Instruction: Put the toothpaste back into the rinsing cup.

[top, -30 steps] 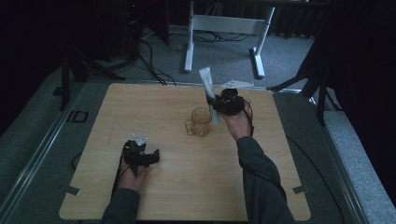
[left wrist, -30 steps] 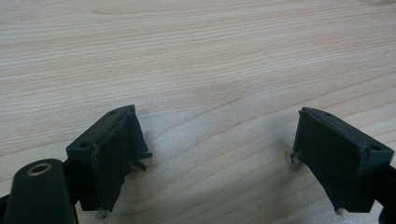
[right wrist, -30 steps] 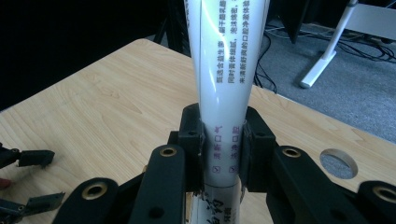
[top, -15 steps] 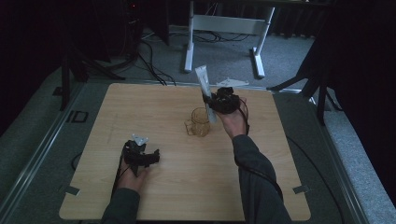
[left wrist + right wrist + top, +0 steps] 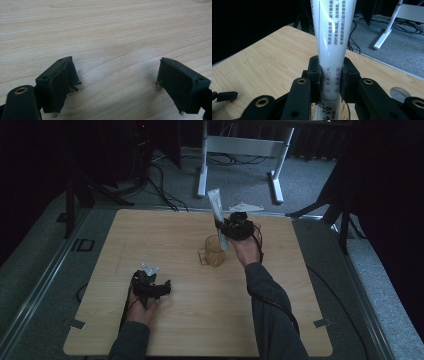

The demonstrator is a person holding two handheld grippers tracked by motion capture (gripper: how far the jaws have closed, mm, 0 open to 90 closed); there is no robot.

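Right gripper (image 5: 329, 82) clamps soft white printed toothpaste tube (image 5: 332, 37) low, over clear glass mug (image 5: 214, 252); light, squashy; left gripper (image 5: 117, 82) gapes, holding nothing

White tube (image 5: 329, 50), printed text on it, roughly upright with a slight tilt, wide crimped end up, lower end inside glass mug (image 5: 215, 252). Mug is clear, upright, handle on its left, near desk's (image 5: 150, 235) far edge, right of centre.
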